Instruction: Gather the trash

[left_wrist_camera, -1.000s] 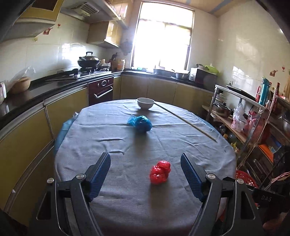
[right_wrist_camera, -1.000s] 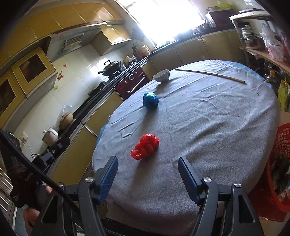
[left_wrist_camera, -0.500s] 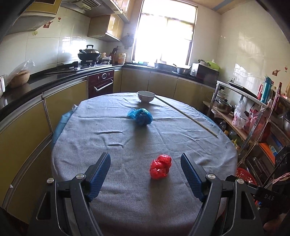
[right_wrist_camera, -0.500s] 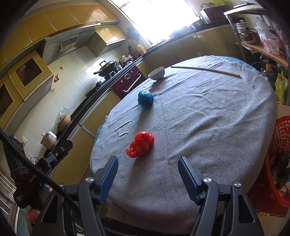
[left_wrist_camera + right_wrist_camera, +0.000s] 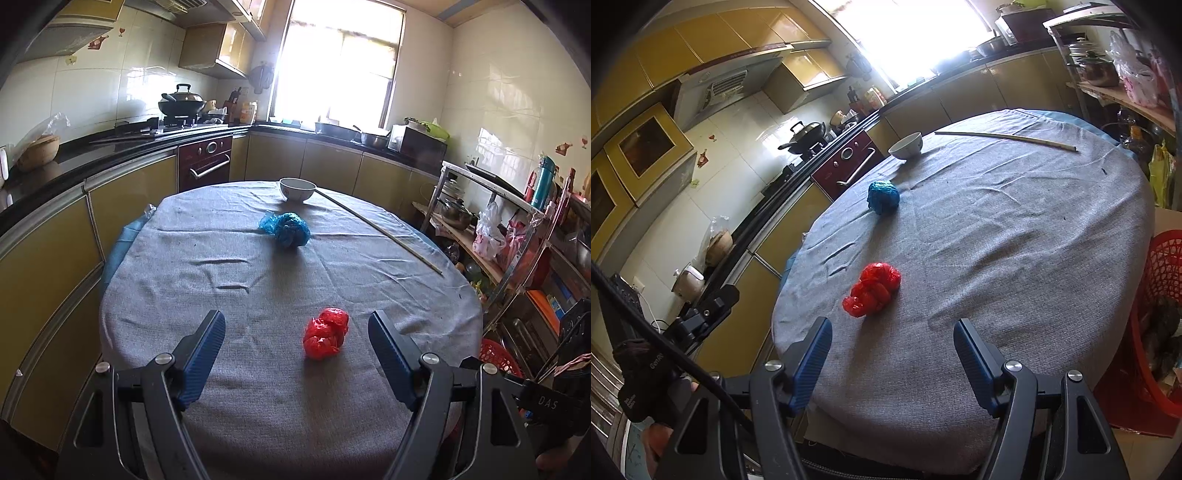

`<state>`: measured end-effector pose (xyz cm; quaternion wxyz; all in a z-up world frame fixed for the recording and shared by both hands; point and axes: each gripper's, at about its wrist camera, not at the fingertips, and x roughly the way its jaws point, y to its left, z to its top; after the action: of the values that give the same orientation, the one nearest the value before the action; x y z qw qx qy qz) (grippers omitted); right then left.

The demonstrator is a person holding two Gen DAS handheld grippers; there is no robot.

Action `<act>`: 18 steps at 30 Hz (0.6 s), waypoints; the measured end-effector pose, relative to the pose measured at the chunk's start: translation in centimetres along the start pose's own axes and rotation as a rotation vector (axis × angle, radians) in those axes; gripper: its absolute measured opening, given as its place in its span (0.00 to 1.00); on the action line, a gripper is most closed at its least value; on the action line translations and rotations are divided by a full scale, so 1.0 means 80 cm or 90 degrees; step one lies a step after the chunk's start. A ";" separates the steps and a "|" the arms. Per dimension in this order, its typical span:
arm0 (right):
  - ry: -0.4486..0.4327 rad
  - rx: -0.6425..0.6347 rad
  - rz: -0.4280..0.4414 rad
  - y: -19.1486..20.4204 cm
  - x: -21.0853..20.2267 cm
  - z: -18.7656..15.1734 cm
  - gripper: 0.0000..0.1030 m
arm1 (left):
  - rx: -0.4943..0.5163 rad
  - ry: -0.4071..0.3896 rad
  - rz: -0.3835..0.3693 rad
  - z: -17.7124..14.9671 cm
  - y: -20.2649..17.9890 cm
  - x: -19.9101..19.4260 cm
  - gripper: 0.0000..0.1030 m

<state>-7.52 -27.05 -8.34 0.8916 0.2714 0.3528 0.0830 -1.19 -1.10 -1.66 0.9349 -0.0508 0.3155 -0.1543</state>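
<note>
Red and blue wads of crumpled plastic lie on a round, grey-clothed bench — none of the trash is collected yet.

Both wads rest loose on the cloth: the red plastic wad (image 5: 326,333) near the front edge, the blue plastic wad (image 5: 289,229) farther back, well apart from it and nearer a white bowl (image 5: 297,189) and a long thin stick (image 5: 378,229). The left hand-held gripper (image 5: 296,349) hangs over the front of the bench with its jaws spread and empty; the red wad sits just ahead, closer to the jaw on the view's right. The right hand-held gripper (image 5: 892,352) is likewise released and empty, the red wad ahead of its spread jaws. A red mesh basket (image 5: 1160,295) stands beside the bench — a likely place for the trash, though that is a guess. Both pickups remain to be done.
</note>
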 end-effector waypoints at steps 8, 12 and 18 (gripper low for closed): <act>0.000 0.007 -0.001 -0.003 -0.001 -0.001 0.70 | -0.007 0.013 -0.006 -0.004 0.002 0.006 0.78; -0.002 0.010 -0.002 -0.004 -0.001 -0.001 0.70 | -0.014 0.019 -0.011 -0.005 0.004 0.008 0.78; 0.003 0.011 -0.004 -0.006 0.000 -0.001 0.70 | -0.027 0.028 -0.014 -0.006 0.008 0.012 0.78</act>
<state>-7.61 -27.39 -8.65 0.8888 0.2774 0.3564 0.0775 -0.60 -0.77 -2.70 0.9247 -0.0705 0.3387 -0.1586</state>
